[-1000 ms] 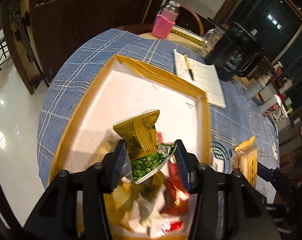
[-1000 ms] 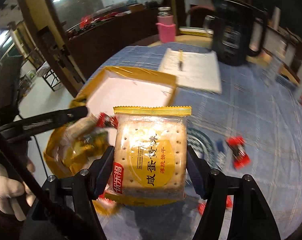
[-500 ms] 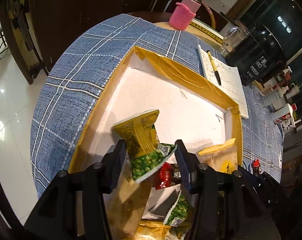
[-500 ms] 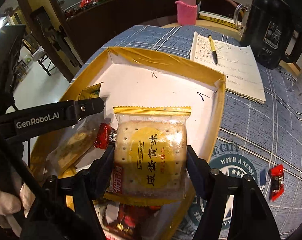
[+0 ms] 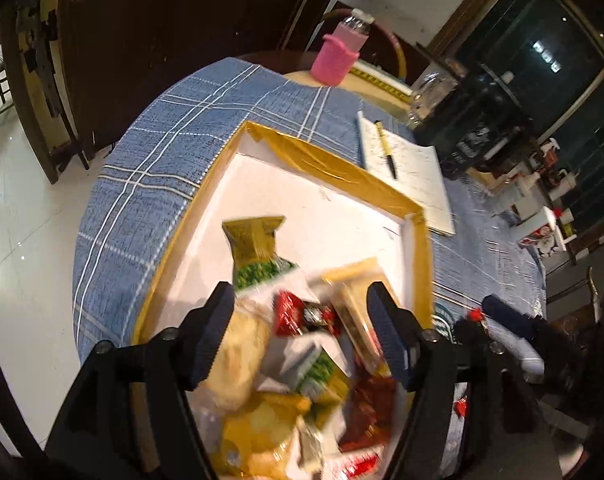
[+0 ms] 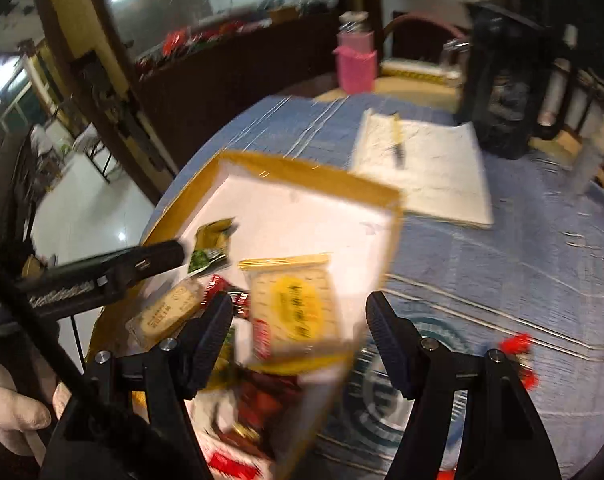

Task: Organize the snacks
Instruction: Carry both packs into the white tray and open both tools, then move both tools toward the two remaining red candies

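Note:
A yellow-rimmed white tray [image 5: 341, 168] [image 6: 302, 168] on the blue checked cloth holds a heap of snack packets. The green pea packet [image 5: 258, 252] [image 6: 208, 248] lies in the tray just beyond my left gripper [image 5: 302, 336], which is open and empty above the heap. The yellow cracker packet [image 6: 294, 312] [image 5: 357, 300] lies in the tray near its right rim, free of my right gripper [image 6: 300, 340], which is open. A red packet [image 5: 302, 316] lies between them.
A notepad with a pen [image 5: 401, 168] lies beyond the tray. A black kettle [image 6: 501, 92] and a pink-sleeved bottle [image 5: 337, 56] stand at the back. Loose red candies [image 6: 517, 348] lie on the cloth right of the tray. The table edge drops to the floor at left.
Both grippers opened. The left let go of the pea packet and the right let go of the cracker packet; both packets now lie in the tray. Both grippers pulled back a little.

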Available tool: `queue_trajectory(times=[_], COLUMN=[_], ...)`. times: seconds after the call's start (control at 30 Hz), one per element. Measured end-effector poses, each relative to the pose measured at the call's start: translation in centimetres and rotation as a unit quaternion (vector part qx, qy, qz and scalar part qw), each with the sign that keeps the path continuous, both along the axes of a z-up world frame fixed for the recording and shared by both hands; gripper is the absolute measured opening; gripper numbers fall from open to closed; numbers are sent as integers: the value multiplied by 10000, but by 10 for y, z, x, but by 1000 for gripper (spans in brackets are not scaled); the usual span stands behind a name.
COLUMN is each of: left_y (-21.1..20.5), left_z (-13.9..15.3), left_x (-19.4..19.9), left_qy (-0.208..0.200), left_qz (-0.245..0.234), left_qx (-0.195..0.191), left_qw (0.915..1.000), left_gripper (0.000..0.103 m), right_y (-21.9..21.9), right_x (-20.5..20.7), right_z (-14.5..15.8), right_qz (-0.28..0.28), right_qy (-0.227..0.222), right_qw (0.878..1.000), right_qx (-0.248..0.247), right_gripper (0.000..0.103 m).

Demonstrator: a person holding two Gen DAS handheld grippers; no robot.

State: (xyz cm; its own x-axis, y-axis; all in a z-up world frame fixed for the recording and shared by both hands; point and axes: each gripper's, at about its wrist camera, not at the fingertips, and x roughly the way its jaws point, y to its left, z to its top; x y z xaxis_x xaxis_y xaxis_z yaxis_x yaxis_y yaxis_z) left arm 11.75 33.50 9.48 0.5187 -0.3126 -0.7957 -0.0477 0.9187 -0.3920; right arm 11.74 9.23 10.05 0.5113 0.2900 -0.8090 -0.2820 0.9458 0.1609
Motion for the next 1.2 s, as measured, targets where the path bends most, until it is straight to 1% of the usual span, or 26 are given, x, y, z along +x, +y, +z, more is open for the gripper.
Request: queue_trajectory(times=[0.1, 0.23, 0.33, 0.43, 0.57, 0.63, 0.7, 0.77, 0.83, 1.1, 1.2], left_y=[-9, -29, -49, -68, -90, -99, -106, -114, -122, -148, -152], left_z=[9, 17, 17, 14, 7, 4, 3, 3, 6, 18, 20], left_x=[-19, -41, -56, -70, -86, -91, -96, -102, -108, -140, -152], left_qy=[-76, -130, -104, -4, 155, 222, 268, 314, 319, 244, 243], left_qz=[-60, -192, -288, -355, -370, -340, -303, -250, -198, -102, -30], left_qx=[-165, -331, -430, -481, -468, -436, -412, -398, -397, -121, -86], left_qw=[9998, 9992, 9986, 9982, 9981, 9982, 9983, 9984, 9985, 9996, 9997], left_gripper=[72, 73, 73, 74, 74, 75, 75, 75, 75, 75, 75], right_y=[-40, -99, -141, -173, -216, -237, -254, -267, -274, -278, -281], right_x=[-14, -46, -74, -105, -145, -165, -175, -183, -189, -193, -191], right_z=[9, 11, 4, -8, -21, -29, -38, -46, -49, -34, -30], right_qz=[-301, -742, -1035, -1278, -1664, -1920, -2100, -2229, -2257, -1871, -1725], right_qy=[-45, 15, 171, 254, 351, 416, 546, 706, 777, 500, 406], right_qw=[9995, 9972, 9945, 9914, 9852, 9803, 9761, 9723, 9711, 9811, 9842], right_qx=[81, 106, 60, -97, -230, -228, -138, -22, 33, -23, -5], right_gripper=[69, 69, 69, 69, 69, 69, 69, 69, 69, 69, 69])
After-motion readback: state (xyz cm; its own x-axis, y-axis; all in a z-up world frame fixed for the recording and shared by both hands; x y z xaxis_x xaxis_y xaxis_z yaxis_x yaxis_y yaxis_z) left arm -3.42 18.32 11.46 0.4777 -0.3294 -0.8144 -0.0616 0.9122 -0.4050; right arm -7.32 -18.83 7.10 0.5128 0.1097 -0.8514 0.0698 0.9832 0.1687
